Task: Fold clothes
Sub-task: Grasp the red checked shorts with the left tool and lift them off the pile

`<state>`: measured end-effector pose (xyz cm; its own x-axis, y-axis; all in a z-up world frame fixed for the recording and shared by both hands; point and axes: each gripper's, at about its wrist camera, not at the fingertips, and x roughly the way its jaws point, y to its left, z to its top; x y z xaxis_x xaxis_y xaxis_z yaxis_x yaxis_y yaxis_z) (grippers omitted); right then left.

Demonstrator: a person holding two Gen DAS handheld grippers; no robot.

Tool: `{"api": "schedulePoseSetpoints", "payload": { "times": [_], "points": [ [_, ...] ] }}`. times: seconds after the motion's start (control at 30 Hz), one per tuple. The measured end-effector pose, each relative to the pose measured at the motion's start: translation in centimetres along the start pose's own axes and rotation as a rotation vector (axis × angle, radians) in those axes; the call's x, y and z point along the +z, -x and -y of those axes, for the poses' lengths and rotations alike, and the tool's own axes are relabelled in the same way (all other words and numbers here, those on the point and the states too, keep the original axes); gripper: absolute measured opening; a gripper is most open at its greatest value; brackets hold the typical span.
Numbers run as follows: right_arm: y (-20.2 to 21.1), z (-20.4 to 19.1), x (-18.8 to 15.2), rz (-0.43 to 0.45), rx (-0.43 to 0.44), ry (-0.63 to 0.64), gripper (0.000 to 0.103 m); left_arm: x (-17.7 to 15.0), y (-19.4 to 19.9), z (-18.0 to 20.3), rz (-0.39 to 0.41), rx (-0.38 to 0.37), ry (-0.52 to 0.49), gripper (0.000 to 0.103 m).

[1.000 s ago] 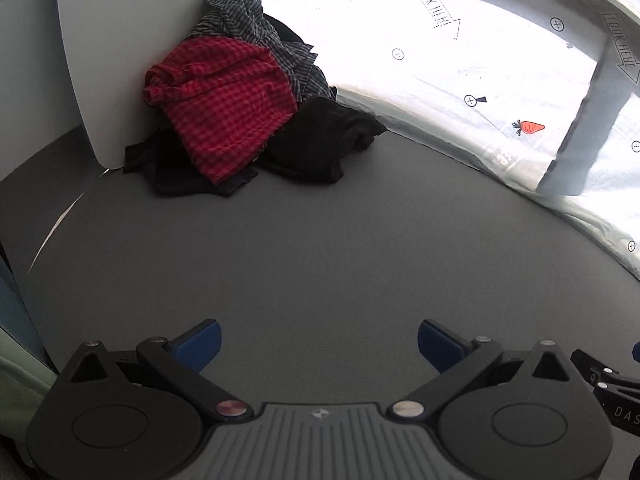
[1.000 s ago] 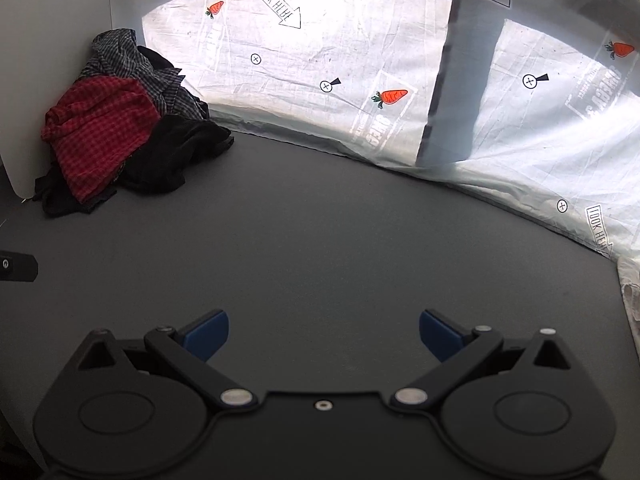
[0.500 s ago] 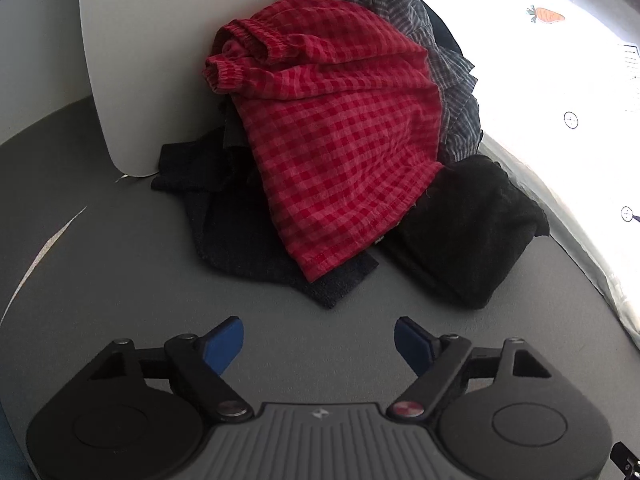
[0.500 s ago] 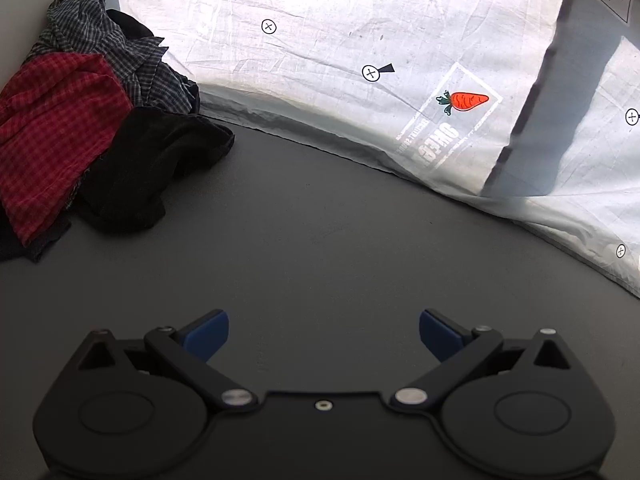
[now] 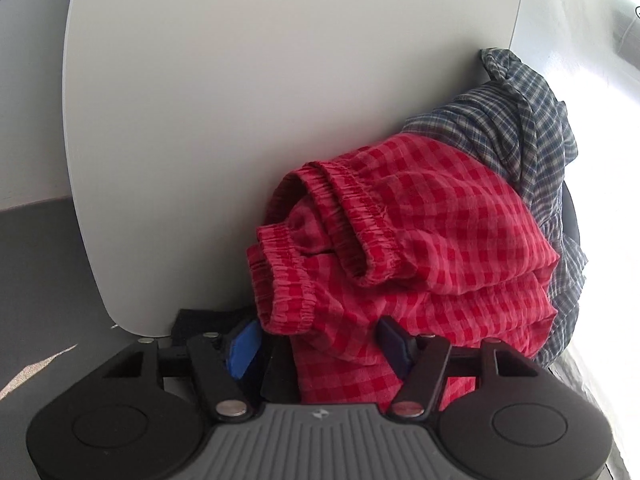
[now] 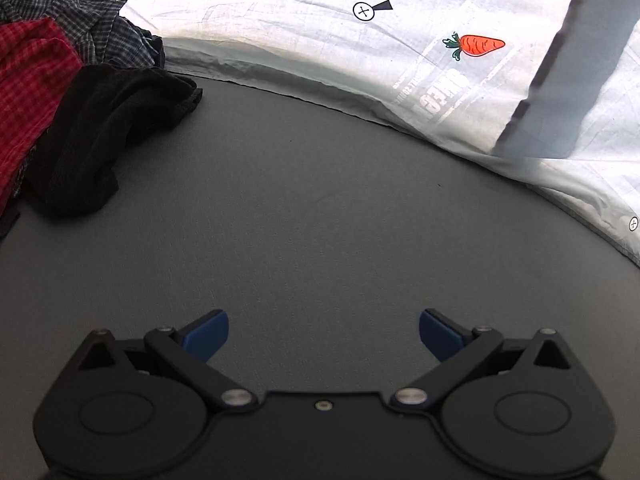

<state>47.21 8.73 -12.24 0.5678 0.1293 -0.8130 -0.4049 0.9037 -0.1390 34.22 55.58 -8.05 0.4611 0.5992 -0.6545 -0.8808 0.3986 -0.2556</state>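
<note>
Red checked garment [image 5: 432, 248] sits on top of the clothes pile, elastic waistband rolled toward the camera, leaning against the white panel [image 5: 240, 120] behind it. Pile is in the far-left corner of the grey table [image 6: 320, 220]. In the right wrist view the same red garment [image 6: 28, 92] shows at the left edge.

Blue-grey plaid shirt [image 5: 520, 120] lies bunched behind and to the right of the red piece, touching it. Seen from the right wrist, the plaid shirt [image 6: 80, 12] is at the back and a black garment [image 6: 108, 132] slumps at the front right of the pile, on the table. More dark fabric [image 5: 192, 320] pokes out under the red piece by the panel's base.

Left gripper [image 5: 320, 338]: jaws apart, blue pads either side of the red garment's lower fold, cloth between them; pads not closed on it, contact unclear.

Right gripper [image 6: 324, 332]: jaws wide apart, holding nothing, over bare table well clear of the pile.

White printed sheet [image 6: 400, 40] with a carrot print [image 6: 476, 45] runs along the table's far edge.
</note>
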Motion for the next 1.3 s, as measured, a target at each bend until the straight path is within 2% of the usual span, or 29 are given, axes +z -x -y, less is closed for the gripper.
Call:
{"api": "schedulePoseSetpoints", "payload": {
  "times": [0.03,0.1,0.2,0.33,0.43,0.57,0.67,0.77,0.83,0.9,1.0,1.07,1.17,1.23,1.3],
  "points": [
    [0.1,0.2,-0.1,-0.001,0.0,-0.003,0.103,0.2,0.1,0.0,0.003,-0.014,0.018,0.017],
    [0.3,0.5,-0.4,0.0,-0.001,-0.011,0.103,0.0,1.4,0.4,0.038,-0.027,0.047,0.01],
    [1.0,1.4,-1.0,0.01,-0.003,-0.036,0.103,-1.1,4.7,2.9,0.098,-0.05,-0.056,0.005],
    [2.8,3.5,-1.9,0.047,-0.014,-0.089,0.103,-4.2,11.3,7.8,0.13,-0.207,-0.253,0.003],
    [4.4,5.9,-3.4,0.073,-0.03,-0.152,0.103,-8.0,17.1,12.7,0.102,-0.404,-0.386,0.001],
    [7.2,10.3,-6.1,0.099,-0.064,-0.236,0.103,-13.1,25.0,18.9,0.032,-0.732,-0.47,0.0],
    [10.1,14.0,-8.6,0.131,-0.109,-0.291,0.103,-16.0,32.2,22.6,0.065,-0.955,-0.517,0.0],
    [13.2,18.3,-11.4,0.166,-0.172,-0.354,0.103,-17.8,38.5,24.6,0.089,-1.13,-0.499,0.0],
    [14.9,20.9,-13.3,0.175,-0.209,-0.4,0.103,-19.2,41.3,24.8,0.073,-1.187,-0.473,0.0],
    [16.4,23.5,-15.2,0.175,-0.238,-0.451,0.103,-21.0,42.7,24.4,0.042,-1.176,-0.469,0.0],
    [17.6,26.2,-17.8,0.152,-0.258,-0.508,0.103,-24.2,42.2,22.2,-0.05,-1.079,-0.471,0.0],
    [18.0,27.2,-19.6,0.132,-0.278,-0.514,0.103,-26.9,40.2,20.1,-0.137,-0.955,-0.487,0.001],
    [18.5,28.3,-21.9,0.105,-0.289,-0.518,0.103,-31.4,35.5,15.4,-0.298,-0.708,-0.494,0.001],
    [18.6,28.8,-23.2,0.087,-0.282,-0.525,0.103,-33.6,33.2,11.4,-0.408,-0.616,-0.408,0.001],
    [18.7,29.0,-23.9,0.072,-0.268,-0.518,0.103,-34.6,32.8,8.2,-0.457,-0.587,-0.341,0.0]
  ]
}}
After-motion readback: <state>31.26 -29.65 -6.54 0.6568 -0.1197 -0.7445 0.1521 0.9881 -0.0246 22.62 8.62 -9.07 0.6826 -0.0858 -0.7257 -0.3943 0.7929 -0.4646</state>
